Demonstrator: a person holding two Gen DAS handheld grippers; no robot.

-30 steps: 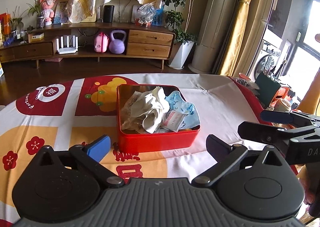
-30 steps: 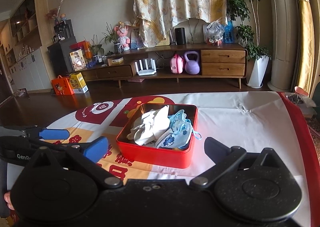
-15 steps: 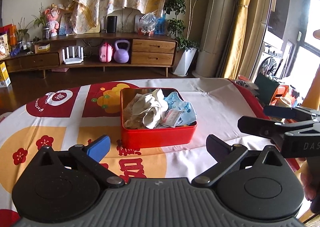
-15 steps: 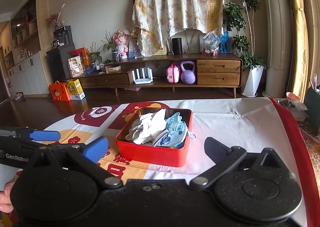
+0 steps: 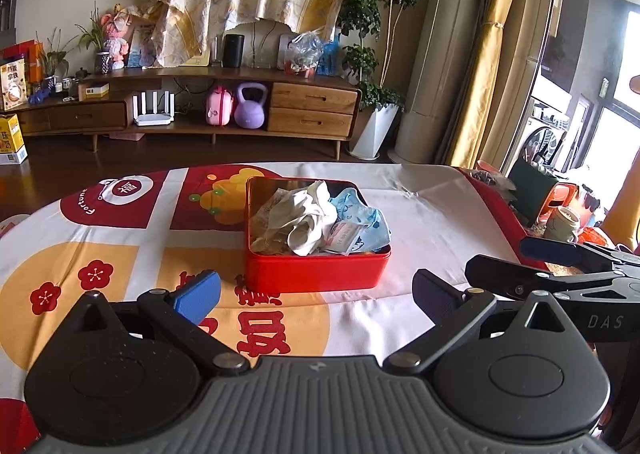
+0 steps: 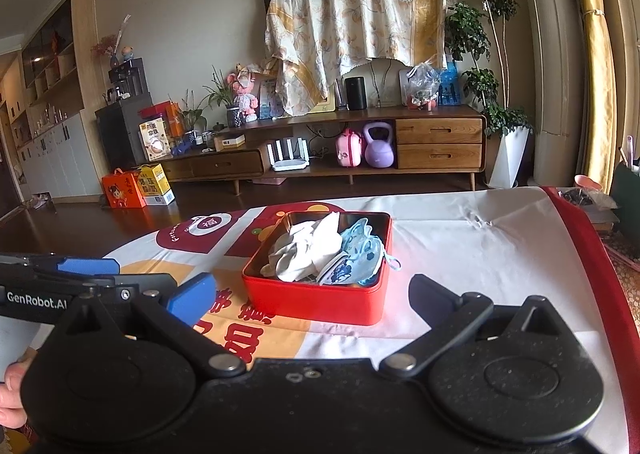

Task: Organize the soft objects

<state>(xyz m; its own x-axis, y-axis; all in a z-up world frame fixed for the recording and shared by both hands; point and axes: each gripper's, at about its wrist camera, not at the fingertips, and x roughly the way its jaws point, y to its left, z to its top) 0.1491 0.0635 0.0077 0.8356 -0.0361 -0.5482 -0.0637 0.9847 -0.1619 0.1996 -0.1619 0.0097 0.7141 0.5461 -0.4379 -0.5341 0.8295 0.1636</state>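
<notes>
A red tin box (image 5: 316, 274) (image 6: 316, 304) stands on the table's printed cloth. In it lie a crumpled white cloth (image 5: 306, 220) (image 6: 310, 250) and light blue patterned soft pieces (image 5: 360, 224) (image 6: 358, 254). My left gripper (image 5: 316, 296) is open and empty, back from the box's near wall. My right gripper (image 6: 310, 296) is open and empty, also back from the box. In the left wrist view the right gripper (image 5: 560, 274) shows at the right edge. In the right wrist view the left gripper (image 6: 80, 274) shows at the left.
The cloth (image 5: 432, 222) has red and yellow prints on white. Past the table's right edge stand a cup (image 5: 562, 218) and clutter. A wooden sideboard (image 6: 332, 150) with a purple kettlebell (image 6: 380, 146) stands across the room.
Both grippers have drawn back and risen from the red box, which now looks smaller and farther. Both stay open and empty. The box and its contents have not moved.
</notes>
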